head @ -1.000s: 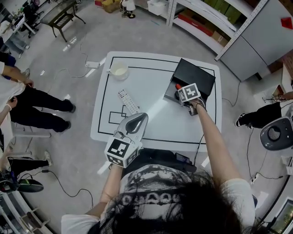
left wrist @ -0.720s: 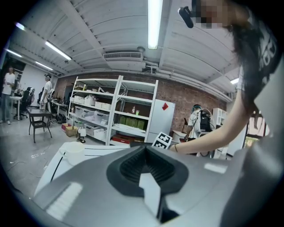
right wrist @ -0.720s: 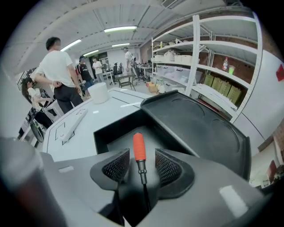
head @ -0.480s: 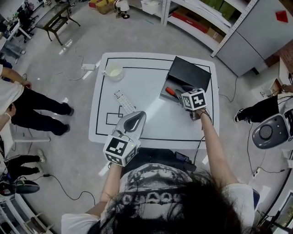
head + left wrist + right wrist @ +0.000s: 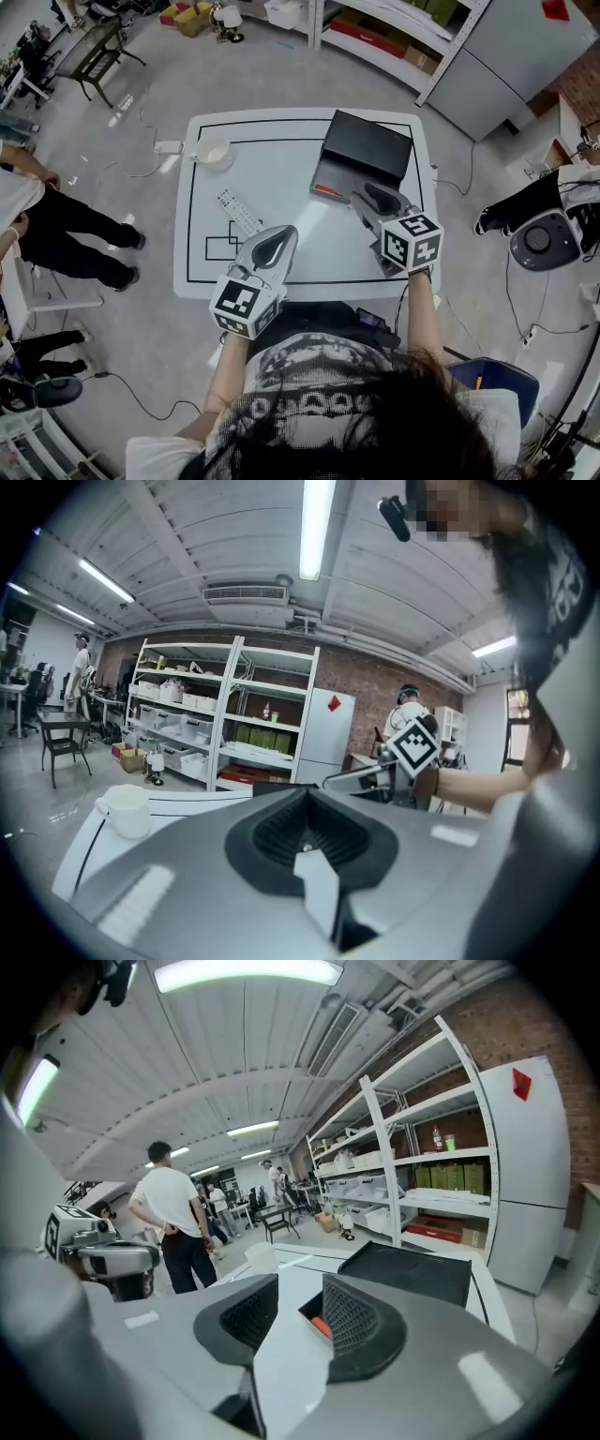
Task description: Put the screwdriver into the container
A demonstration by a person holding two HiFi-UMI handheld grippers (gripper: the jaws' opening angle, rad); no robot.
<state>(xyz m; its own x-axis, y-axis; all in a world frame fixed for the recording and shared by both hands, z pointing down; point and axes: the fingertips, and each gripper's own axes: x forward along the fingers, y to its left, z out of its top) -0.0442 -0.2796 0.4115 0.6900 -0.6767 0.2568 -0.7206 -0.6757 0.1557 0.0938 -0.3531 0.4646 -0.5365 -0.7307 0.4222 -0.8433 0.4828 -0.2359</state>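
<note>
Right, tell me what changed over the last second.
The right gripper drew back from the container toward the person, leaving the screwdriver lying inside; its jaws are closing with nothing between them. The left gripper, cup and remote stayed put.

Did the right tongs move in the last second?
Yes. The right tongs drew back from the black rectangular container toward the near edge of the white table, closing, empty.
</note>
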